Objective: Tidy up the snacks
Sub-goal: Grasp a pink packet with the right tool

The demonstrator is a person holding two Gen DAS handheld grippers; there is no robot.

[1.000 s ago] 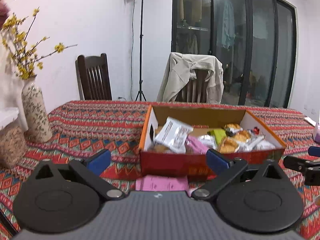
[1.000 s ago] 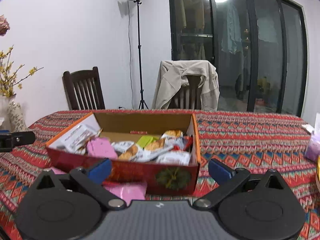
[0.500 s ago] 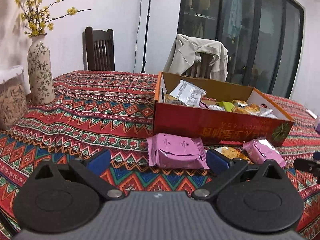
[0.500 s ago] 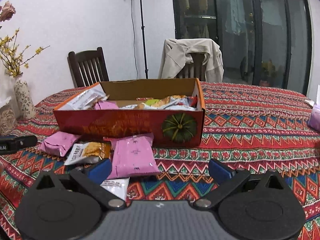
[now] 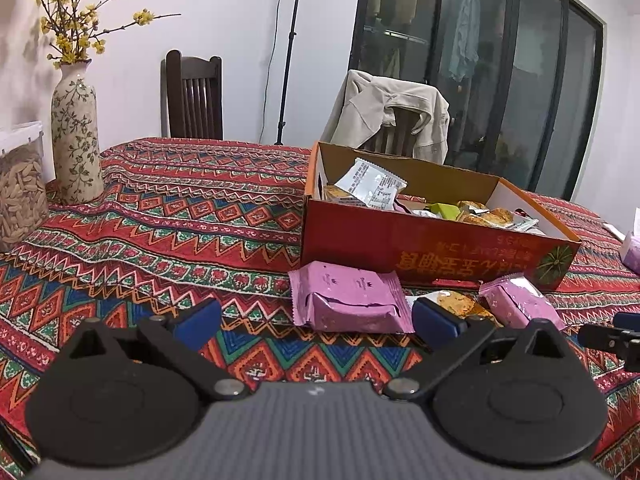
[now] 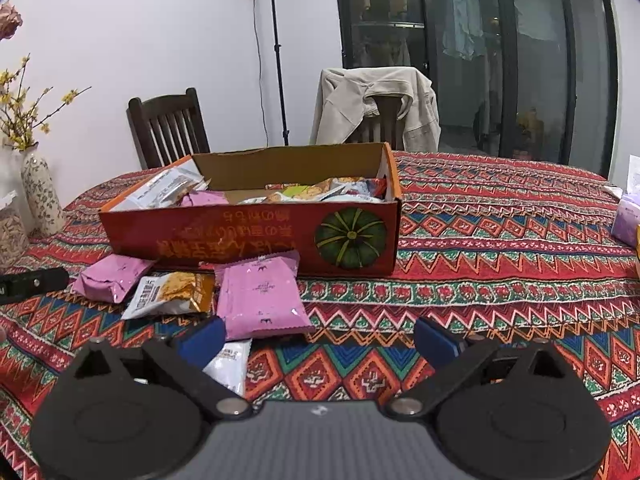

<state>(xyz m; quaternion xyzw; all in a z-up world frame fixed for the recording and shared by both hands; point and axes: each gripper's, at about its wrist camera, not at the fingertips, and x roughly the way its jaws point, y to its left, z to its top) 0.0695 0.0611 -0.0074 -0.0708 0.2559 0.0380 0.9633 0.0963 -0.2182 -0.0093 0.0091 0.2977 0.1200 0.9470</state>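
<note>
Loose snack packets (image 6: 262,294) lie on the worktop (image 6: 500,248) before the red box (image 6: 256,236). The left gripper (image 5: 316,322) has its jaws apart; the right gripper (image 6: 320,340) jaws are closing, pressing on nothing. A vase (image 5: 76,136) stands well aside.

Table under a red patterned cloth (image 6: 500,240). An open red cardboard box (image 6: 256,240) of snacks sits mid-table. Near side of box: two pink packets (image 6: 262,300) (image 6: 110,278), an orange-and-white packet (image 6: 172,294) between them, a white packet (image 6: 230,364) nearest. Far left: floral vase (image 5: 76,140), clear container (image 5: 20,188). Right edge: a lilac pack (image 6: 626,220).
</note>
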